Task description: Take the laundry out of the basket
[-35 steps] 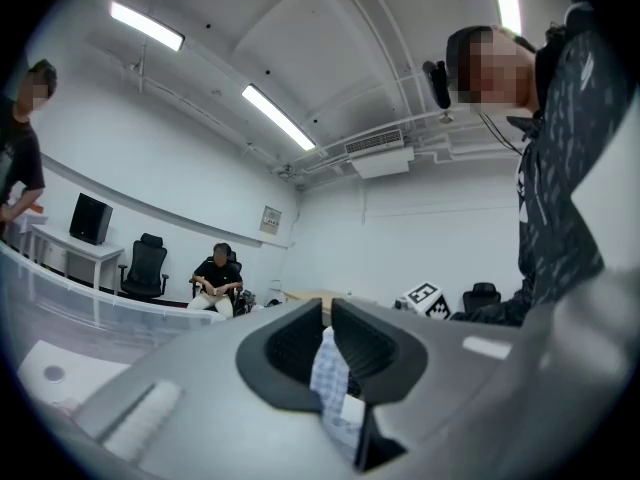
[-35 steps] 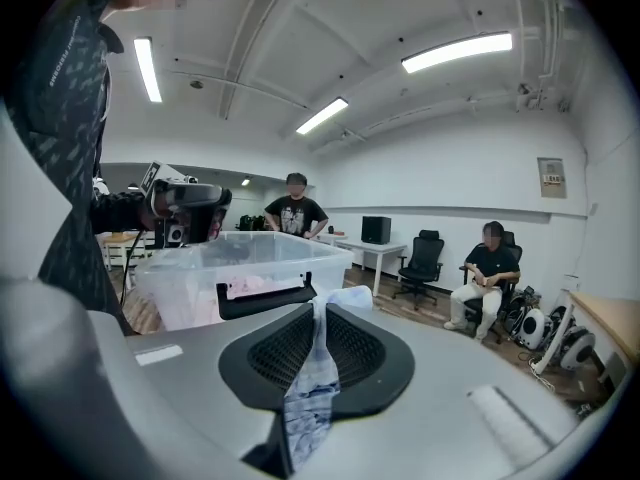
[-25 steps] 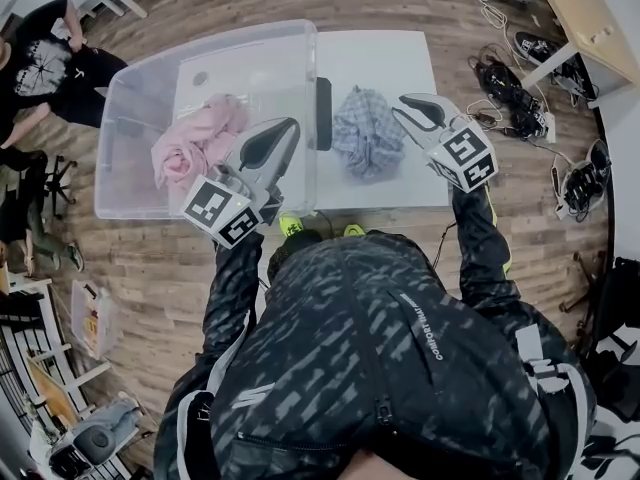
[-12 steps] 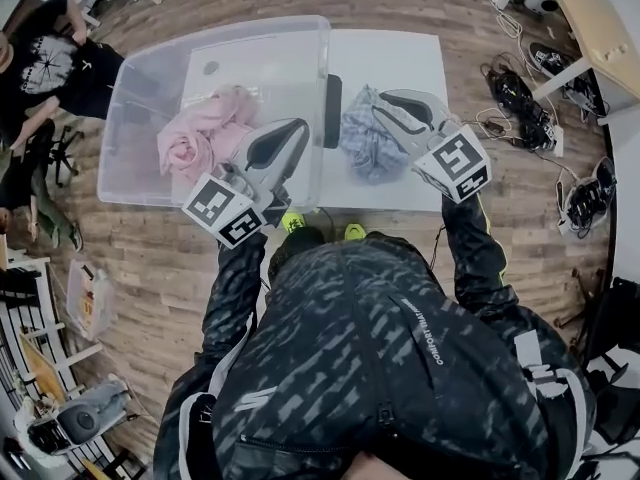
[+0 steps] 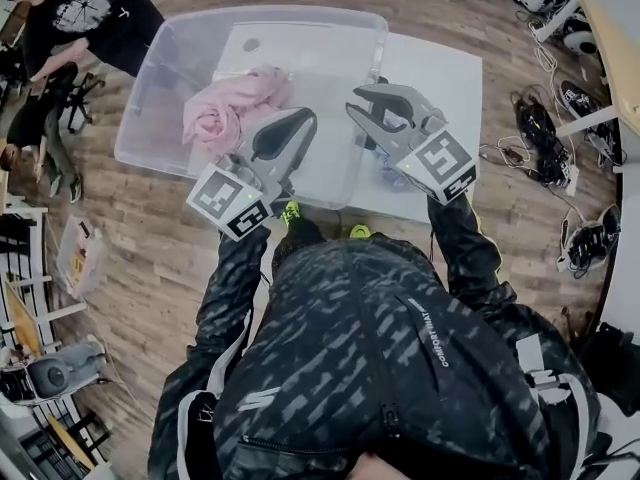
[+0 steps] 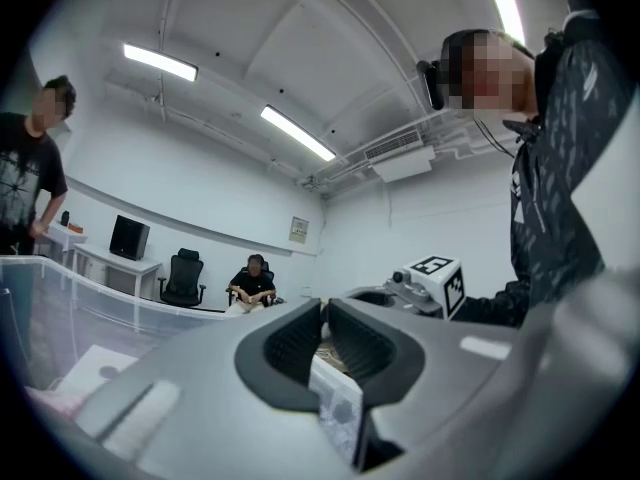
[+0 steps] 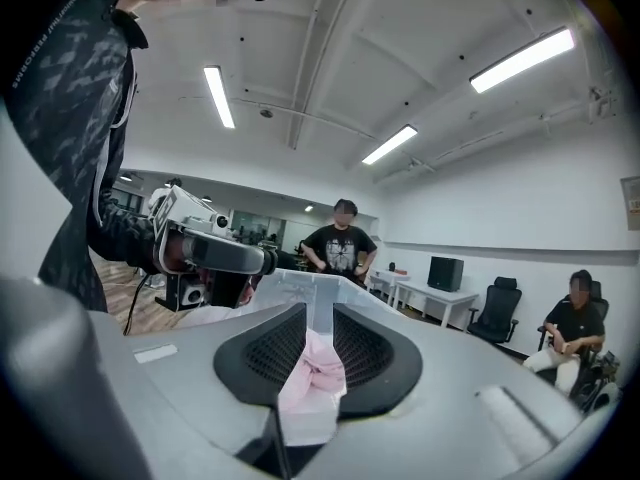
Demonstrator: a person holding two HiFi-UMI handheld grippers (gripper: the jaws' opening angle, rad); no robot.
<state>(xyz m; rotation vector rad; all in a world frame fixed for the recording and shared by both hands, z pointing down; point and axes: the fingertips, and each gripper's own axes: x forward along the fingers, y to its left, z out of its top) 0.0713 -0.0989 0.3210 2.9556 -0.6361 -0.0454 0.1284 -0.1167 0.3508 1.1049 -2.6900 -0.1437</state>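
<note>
A clear plastic bin (image 5: 160, 98) stands on a white table (image 5: 445, 78) and holds crumpled pink laundry (image 5: 235, 108). My left gripper (image 5: 300, 120) hovers over the bin's near right part, just right of the pink laundry, shut with nothing in it (image 6: 325, 313). My right gripper (image 5: 362, 103) is at the bin's right wall, pointing left. Its jaws stand a narrow slit apart and hold nothing (image 7: 318, 318). Through that slit the pink laundry (image 7: 312, 378) shows farther off. A blue plaid cloth (image 5: 388, 175) on the table is mostly hidden under the right gripper.
A person in a black T-shirt (image 5: 90, 13) is beyond the bin's far left corner, next to a chair (image 5: 50, 118). Cables and power strips (image 5: 545, 128) lie on the wood floor to the right. Another person sits on a chair (image 7: 575, 328) by the far wall.
My right gripper has left the blue plaid cloth on the table and swung left and up to the bin's right wall. The left gripper has shifted a little over the bin.
</note>
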